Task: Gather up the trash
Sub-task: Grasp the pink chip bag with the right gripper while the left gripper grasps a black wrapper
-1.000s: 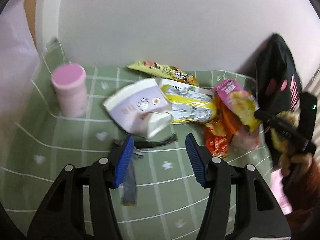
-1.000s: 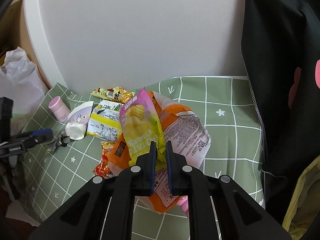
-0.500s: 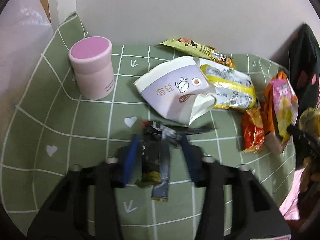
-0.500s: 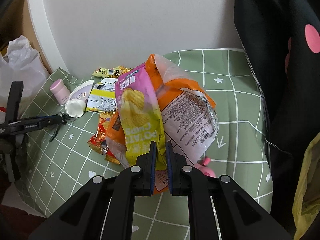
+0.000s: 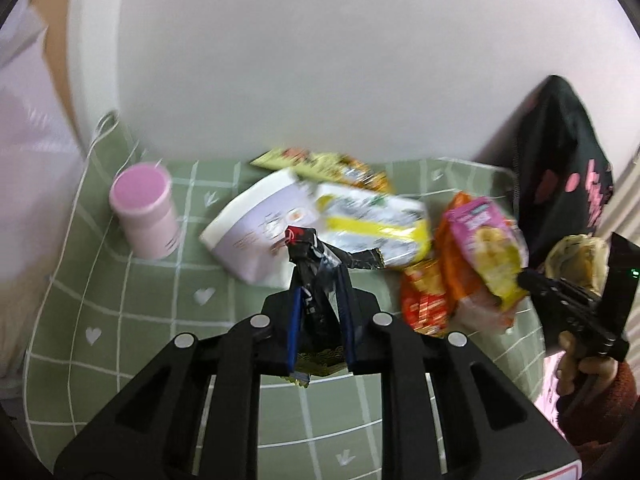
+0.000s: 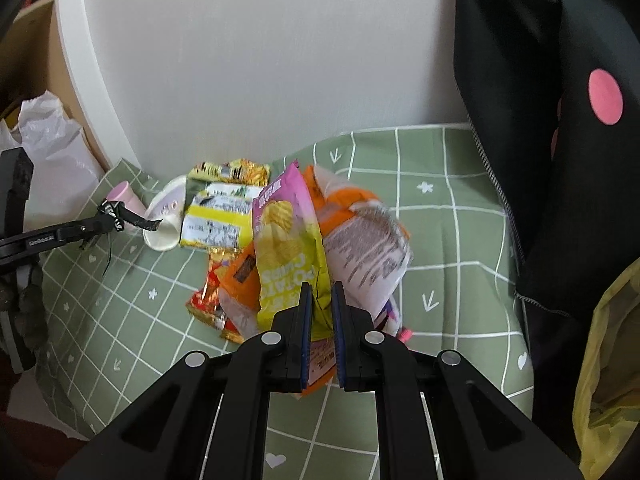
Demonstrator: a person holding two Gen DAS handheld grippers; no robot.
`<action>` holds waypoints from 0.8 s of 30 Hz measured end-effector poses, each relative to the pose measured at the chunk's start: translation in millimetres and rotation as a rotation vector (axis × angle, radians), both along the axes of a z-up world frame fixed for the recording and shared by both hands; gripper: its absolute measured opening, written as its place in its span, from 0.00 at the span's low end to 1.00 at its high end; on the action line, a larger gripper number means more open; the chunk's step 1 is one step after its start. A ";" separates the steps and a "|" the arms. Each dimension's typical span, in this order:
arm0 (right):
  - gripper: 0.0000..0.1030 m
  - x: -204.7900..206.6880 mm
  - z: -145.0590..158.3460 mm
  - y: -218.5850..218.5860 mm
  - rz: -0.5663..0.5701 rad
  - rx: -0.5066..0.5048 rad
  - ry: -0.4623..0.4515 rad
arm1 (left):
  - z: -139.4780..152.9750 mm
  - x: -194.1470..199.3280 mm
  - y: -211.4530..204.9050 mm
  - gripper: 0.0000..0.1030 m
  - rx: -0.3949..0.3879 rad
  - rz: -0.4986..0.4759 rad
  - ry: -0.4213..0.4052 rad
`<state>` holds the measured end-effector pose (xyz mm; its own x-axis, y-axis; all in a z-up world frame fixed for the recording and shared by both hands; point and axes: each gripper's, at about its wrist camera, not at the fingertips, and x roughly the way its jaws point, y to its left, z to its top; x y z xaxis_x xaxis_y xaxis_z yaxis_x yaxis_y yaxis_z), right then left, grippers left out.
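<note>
Black wrapper [image 5: 316, 280] now off cloth, L gripper [image 5: 320, 300] closing on it.

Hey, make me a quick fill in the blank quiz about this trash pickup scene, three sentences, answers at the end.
1. The left tongs are closing on a crumpled ____ wrapper.
2. The right tongs grip a pink and yellow bag of potato ____.
3. The pink cylindrical container stands on a ____ checked cloth.

Missing words: black; chips; green

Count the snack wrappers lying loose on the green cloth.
3: yellow-green wrapper by the wall, yellow-white packet beside the cup, red packet beside the held bags. More may be hidden.
</note>
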<state>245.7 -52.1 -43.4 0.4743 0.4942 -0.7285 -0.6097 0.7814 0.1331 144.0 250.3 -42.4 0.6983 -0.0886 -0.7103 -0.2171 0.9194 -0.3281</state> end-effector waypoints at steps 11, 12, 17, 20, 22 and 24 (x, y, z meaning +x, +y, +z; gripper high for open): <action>0.10 3.2 24.1 -11.8 -0.071 0.025 -0.056 | 23.7 15.5 -32.8 0.15 0.007 -0.112 -0.083; 0.10 3.3 26.7 -13.7 -0.078 0.026 -0.062 | 25.6 17.7 -35.5 0.15 0.003 -0.124 -0.093; 0.10 1.8 49.5 -32.2 -0.135 0.034 -0.118 | 40.8 37.3 -53.8 0.15 0.004 -0.196 -0.148; 0.10 0.3 62.7 -50.0 -0.190 0.033 -0.149 | 49.5 57.6 -70.0 0.15 -0.011 -0.253 -0.167; 0.10 -1.1 71.7 -68.3 -0.242 0.036 -0.167 | 55.3 71.2 -82.7 0.15 -0.013 -0.293 -0.177; 0.10 -2.2 79.4 -84.1 -0.286 0.034 -0.188 | 65.3 86.8 -102.5 0.15 -0.009 -0.353 -0.199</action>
<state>243.5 -136.2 36.0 0.7216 0.3442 -0.6007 -0.3827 0.9213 0.0682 230.8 147.7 22.9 0.7477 -0.3531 -0.5624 0.1796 0.9229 -0.3407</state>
